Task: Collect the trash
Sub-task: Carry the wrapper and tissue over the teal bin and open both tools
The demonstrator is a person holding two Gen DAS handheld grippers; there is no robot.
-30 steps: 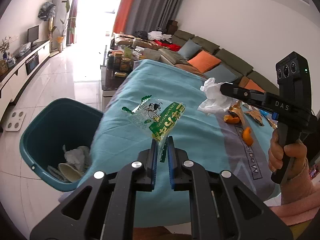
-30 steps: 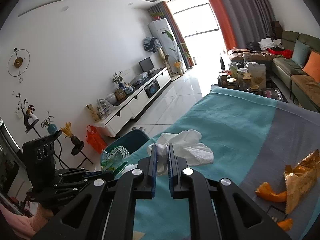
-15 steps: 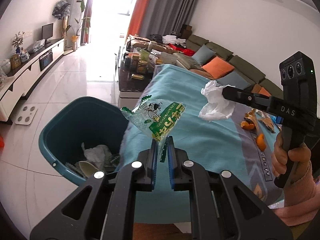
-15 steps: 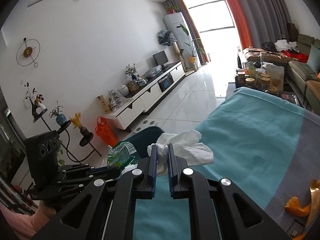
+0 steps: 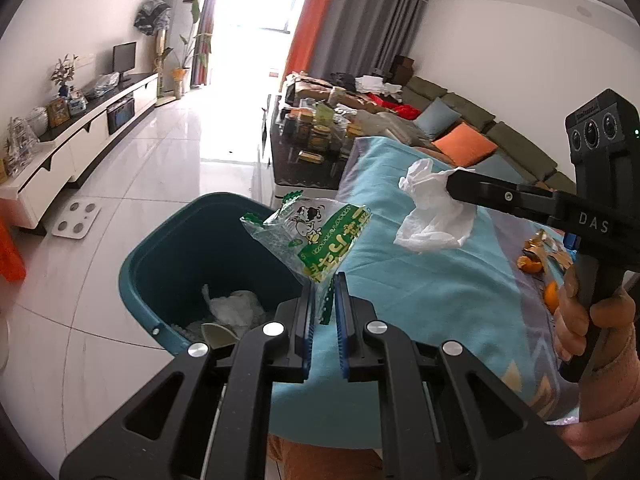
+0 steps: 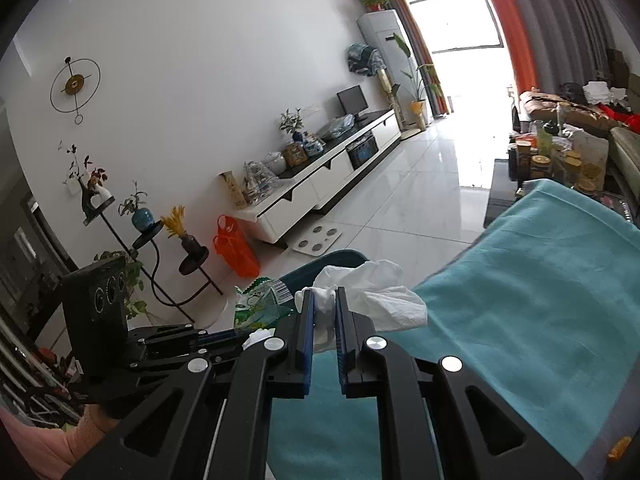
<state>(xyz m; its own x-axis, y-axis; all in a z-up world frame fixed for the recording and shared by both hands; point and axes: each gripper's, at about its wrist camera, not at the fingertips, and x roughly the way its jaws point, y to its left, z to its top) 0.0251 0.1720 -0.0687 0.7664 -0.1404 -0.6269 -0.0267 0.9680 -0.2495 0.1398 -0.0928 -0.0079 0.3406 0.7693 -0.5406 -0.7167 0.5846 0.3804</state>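
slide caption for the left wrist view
Left gripper holds a green-and-clear snack wrapper above the teal plastic bin.

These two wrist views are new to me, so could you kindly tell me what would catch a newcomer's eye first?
First, the green-and-white snack wrapper pinched in the left gripper, hanging over the teal trash bin, which already holds crumpled paper. Next, the crumpled white tissue clamped in the right gripper, above the teal blanket. Orange peels lie farther right on that blanket.

Glossy crinkled plastic wrapper (image 5: 316, 236), soft crumpled paper tissue (image 5: 434, 216), matt teal cloth (image 5: 420, 292), polished floor tiles (image 5: 160, 172).
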